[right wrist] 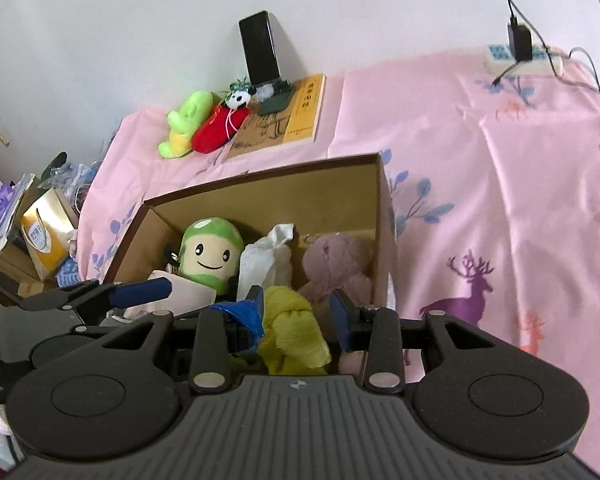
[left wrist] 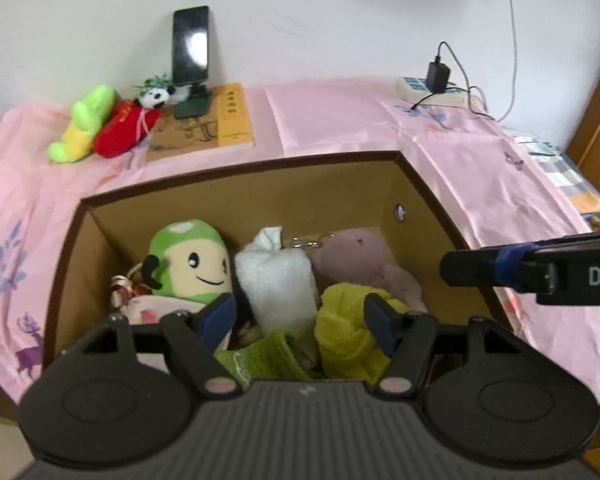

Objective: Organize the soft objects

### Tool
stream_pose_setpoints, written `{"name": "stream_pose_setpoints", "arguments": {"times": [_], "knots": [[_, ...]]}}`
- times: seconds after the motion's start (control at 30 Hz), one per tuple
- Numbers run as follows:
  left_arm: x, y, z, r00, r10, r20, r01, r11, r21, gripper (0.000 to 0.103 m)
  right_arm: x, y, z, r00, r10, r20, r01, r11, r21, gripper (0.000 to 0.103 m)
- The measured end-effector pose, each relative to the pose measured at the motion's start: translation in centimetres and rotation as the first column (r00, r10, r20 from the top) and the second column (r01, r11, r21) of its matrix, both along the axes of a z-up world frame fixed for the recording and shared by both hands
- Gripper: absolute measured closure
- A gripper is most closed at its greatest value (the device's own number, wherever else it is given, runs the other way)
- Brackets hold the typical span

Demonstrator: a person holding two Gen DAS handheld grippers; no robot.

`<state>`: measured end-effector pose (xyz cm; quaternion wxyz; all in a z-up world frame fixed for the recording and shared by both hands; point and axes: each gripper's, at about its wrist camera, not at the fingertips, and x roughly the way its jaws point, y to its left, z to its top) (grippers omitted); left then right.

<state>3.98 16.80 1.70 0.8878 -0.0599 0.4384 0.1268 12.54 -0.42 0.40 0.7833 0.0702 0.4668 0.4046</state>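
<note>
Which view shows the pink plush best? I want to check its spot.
The right wrist view: the pink plush sits unblocked in the box's right corner. The left wrist view shows it blurrier, partly behind yellow cloth.

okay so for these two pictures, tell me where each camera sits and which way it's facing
Left wrist: on the left gripper, tilted down into the cardboard box; its own open fingers show, plus the right gripper's finger at the right edge.
Right wrist: on the right gripper, facing down into the box from its right side; its own fingers show, plus a left gripper finger.
Shared: the box, green smiling plush, yellow towel, phone.
</note>
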Motion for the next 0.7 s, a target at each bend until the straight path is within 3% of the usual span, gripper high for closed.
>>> {"name": "stream_pose_setpoints", "arguments": {"times": [0.4, 0.7], "knots": [[1.0, -6.4, 1.8, 0.997, 0.073, 0.016, -0.074, 0.99, 0.117, 0.029, 0.2, -5.6, 0.7, 0.997, -0.036, 0.068, 0.039, 0.999, -0.034, 0.083], [2.9, -12.2, 1.9, 0.999, 0.054, 0.001, -0.054, 0.992, 0.113, 0.026, 0.6, -11.7, -0.3, 0.989, -0.13, 0.074, 0.136, 0.988, -0.074, 0.083]]}}
